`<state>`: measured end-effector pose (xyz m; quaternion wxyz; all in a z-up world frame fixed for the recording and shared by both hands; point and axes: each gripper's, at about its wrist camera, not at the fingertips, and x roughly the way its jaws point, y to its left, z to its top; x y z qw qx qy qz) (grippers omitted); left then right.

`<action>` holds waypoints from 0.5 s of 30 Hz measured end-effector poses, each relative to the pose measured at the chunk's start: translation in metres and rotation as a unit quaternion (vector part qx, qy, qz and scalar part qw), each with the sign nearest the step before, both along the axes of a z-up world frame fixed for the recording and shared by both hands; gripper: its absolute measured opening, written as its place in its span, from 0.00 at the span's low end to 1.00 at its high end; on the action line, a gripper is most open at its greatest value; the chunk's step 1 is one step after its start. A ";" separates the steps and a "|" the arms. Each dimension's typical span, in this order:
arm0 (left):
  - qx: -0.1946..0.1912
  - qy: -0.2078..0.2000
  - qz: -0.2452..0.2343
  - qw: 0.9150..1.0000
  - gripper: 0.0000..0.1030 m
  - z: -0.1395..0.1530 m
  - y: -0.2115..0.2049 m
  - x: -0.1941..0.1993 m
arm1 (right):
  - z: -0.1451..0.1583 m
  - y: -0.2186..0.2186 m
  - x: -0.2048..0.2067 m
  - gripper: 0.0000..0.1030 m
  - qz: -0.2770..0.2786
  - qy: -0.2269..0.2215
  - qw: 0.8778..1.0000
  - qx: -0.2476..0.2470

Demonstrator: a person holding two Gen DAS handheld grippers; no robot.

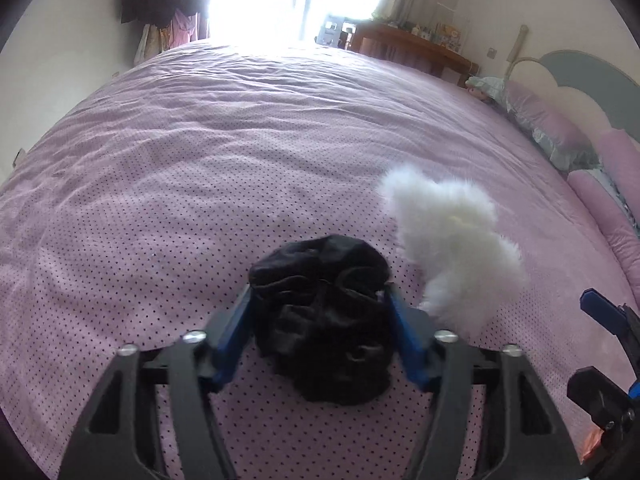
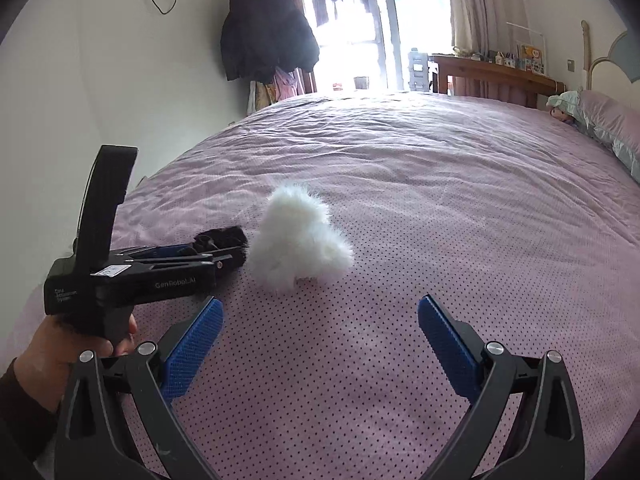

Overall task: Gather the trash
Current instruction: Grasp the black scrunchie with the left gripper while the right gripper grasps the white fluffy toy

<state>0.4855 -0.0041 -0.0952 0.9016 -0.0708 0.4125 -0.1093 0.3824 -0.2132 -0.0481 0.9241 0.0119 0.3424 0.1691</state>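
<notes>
Black wad [image 1: 324,320] clamped, left gripper [image 1: 320,300] level — right gripper [image 2: 320,320] spread.

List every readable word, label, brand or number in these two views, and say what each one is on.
"GenRoboT.AI": raised lettering on the side of the black handheld left gripper, seen from the right wrist; the last letters are uncertain.
White print on the gripper's rear block: too small to read.
White sticker on its top: unreadable.
Boxes on the brown wooden desk: blurred.
Left wrist view: no legible text.
</notes>
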 end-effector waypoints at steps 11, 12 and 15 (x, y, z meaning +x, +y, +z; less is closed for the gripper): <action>-0.113 -0.009 -0.015 0.993 0.26 -0.001 0.038 -0.010 | -0.010 0.033 0.070 0.91 0.018 0.063 0.998 0.020; -0.119 -0.010 -0.017 0.993 0.26 0.000 0.038 -0.010 | -0.011 0.036 0.075 0.91 0.015 0.069 0.997 0.020; -0.125 -0.014 -0.024 0.992 0.26 0.001 0.039 -0.013 | -0.023 0.043 0.093 0.70 0.014 0.109 0.994 0.029</action>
